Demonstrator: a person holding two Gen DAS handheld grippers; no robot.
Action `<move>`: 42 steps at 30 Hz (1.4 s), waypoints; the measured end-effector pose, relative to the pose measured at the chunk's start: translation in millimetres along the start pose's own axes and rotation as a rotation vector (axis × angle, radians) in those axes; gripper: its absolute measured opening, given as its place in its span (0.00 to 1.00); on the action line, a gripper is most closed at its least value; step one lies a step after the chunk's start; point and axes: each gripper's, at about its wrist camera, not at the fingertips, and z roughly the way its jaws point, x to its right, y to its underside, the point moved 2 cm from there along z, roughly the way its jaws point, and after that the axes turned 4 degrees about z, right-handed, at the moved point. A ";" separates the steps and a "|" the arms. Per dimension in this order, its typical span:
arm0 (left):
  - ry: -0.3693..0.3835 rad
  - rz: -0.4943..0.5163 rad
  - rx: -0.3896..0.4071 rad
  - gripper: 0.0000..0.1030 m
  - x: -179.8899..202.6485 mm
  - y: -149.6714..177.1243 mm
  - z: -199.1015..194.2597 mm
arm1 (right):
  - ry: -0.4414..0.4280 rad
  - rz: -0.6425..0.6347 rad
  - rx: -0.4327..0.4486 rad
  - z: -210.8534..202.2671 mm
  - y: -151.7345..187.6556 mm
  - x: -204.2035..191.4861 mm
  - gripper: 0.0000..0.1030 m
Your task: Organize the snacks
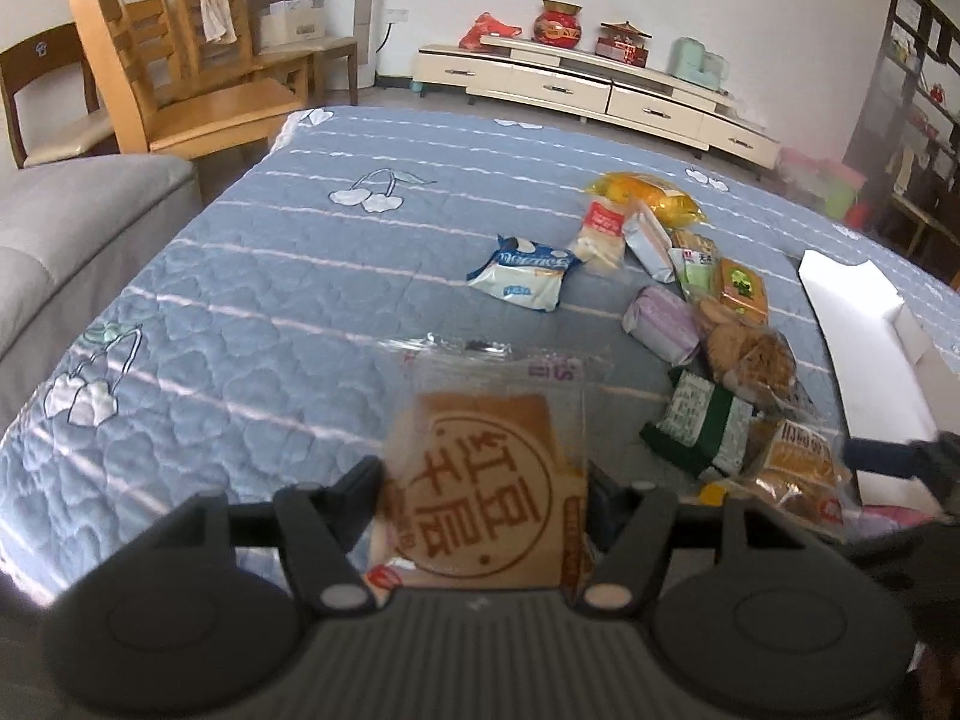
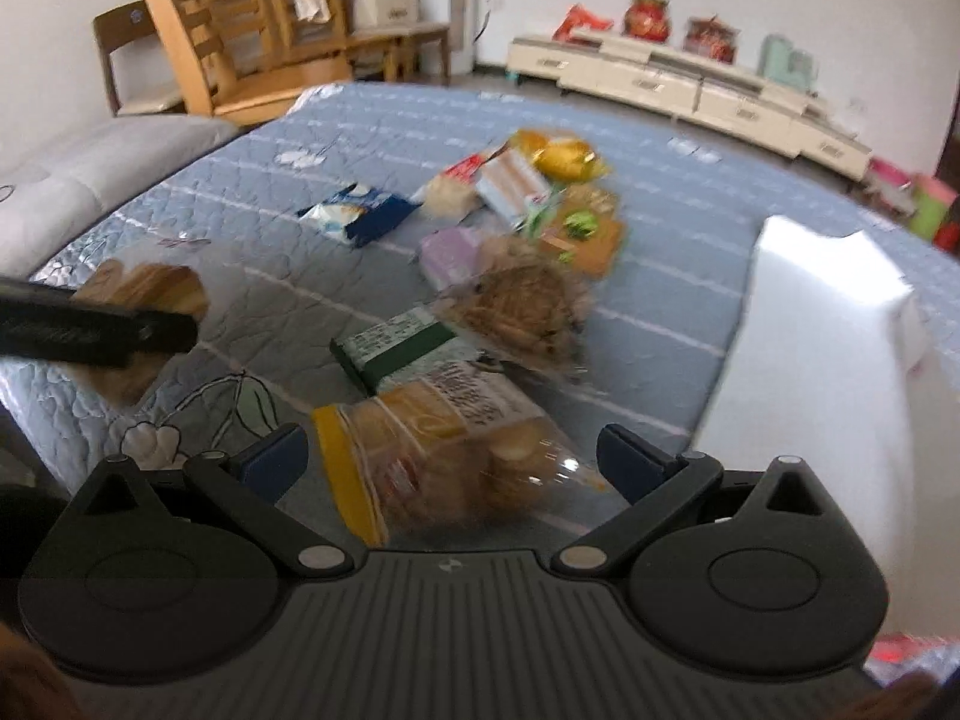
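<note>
Left gripper (image 1: 486,492) clamped on clear-wrapped square stamped pastry (image 1: 486,480), lifted for sorting. Right gripper (image 2: 453,462) wide, straddling yellow-edged clear biscuit bag (image 2: 432,456), unpinched.

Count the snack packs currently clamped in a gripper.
1: the clear-wrapped, stamped brown pastry, in the left gripper. The right gripper stands open around a clear yellow-edged bread bag.

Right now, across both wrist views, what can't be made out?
- Left wrist view: the lower edge of the stamped pastry packet in the left gripper is hidden behind the gripper body.
- Left wrist view: the inside of the white box is cut off by the right edge.
- Right wrist view: motion blur makes the print unreadable on the biscuit bag between the open right gripper fingers; contact with them is unclear.
</note>
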 end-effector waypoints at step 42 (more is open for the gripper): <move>0.111 0.122 0.116 0.65 77.5 -16.1 -57.2 | 0.073 0.210 0.285 -133.0 17.4 124.6 0.87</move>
